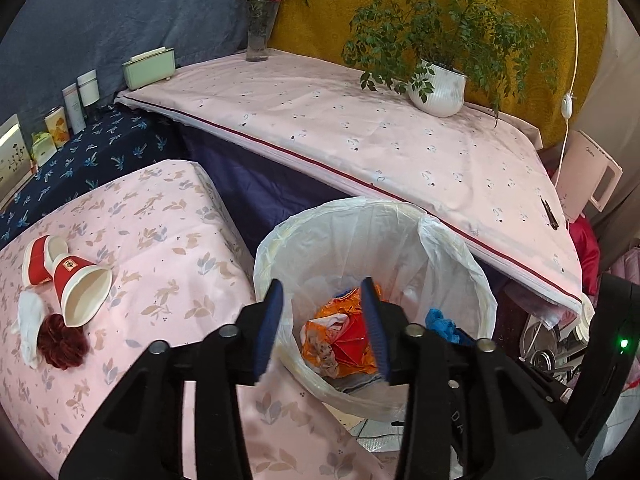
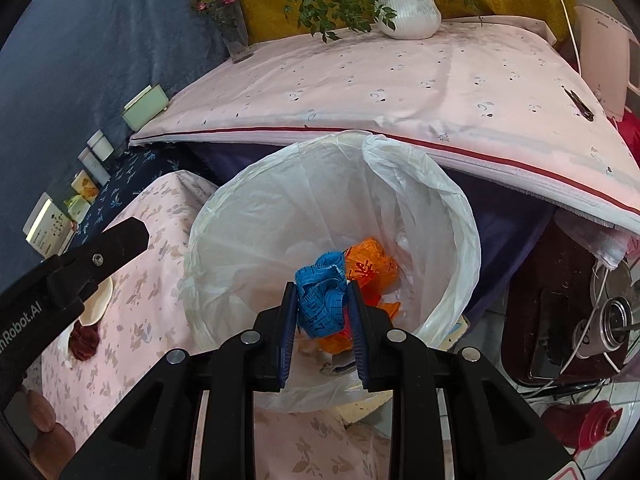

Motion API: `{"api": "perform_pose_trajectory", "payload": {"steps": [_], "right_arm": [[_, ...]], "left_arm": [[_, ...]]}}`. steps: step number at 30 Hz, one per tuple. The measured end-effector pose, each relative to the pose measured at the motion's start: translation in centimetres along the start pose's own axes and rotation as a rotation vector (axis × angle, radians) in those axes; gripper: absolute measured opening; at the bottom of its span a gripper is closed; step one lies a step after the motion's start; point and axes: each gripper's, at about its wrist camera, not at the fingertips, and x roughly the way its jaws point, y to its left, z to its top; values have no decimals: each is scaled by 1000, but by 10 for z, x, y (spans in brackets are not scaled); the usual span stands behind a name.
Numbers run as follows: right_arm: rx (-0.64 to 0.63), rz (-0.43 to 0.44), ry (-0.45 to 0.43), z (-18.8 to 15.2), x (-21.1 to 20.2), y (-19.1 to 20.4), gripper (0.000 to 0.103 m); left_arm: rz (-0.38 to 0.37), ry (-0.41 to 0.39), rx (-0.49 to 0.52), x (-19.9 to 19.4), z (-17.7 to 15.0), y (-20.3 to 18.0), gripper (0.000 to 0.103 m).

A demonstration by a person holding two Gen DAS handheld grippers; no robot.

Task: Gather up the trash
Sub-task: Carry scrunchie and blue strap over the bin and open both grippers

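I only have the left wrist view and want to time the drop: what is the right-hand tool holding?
Observer: The right tongs are shut on a crumpled blue measuring tape.
Operator: Is it lined up with the bin?
Observer: Yes. In the right wrist view the tape sits inside the outline of the trash bin, over its open mouth.
Operator: Anything on the floor past the bin that I should avoid?
Observer: A dark red object lies on the tiles at the lower right. I cannot tell what it is.
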Motion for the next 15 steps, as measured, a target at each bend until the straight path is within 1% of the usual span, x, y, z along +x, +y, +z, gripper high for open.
{"api": "perform_pose_trajectory", "payload": {"steps": [2, 4, 6, 12, 15], "right_arm": [[4, 0, -1, 1, 1, 0, 29], [10, 1, -7, 1, 0, 0, 35], [10, 0, -8, 1, 0, 0, 35], [4, 4, -5, -2, -2, 3, 36], [-6, 8, -2, -5, -4, 8, 36]], "left_arm": [[7, 1, -4, 1, -2, 2, 47], [15, 5, -11, 1, -3, 4, 51], [23, 5, -23, 1, -5, 8, 53], [37, 4, -44, -4, -11, 16, 54], [49, -3, -52, -8, -14, 21, 57]]}}
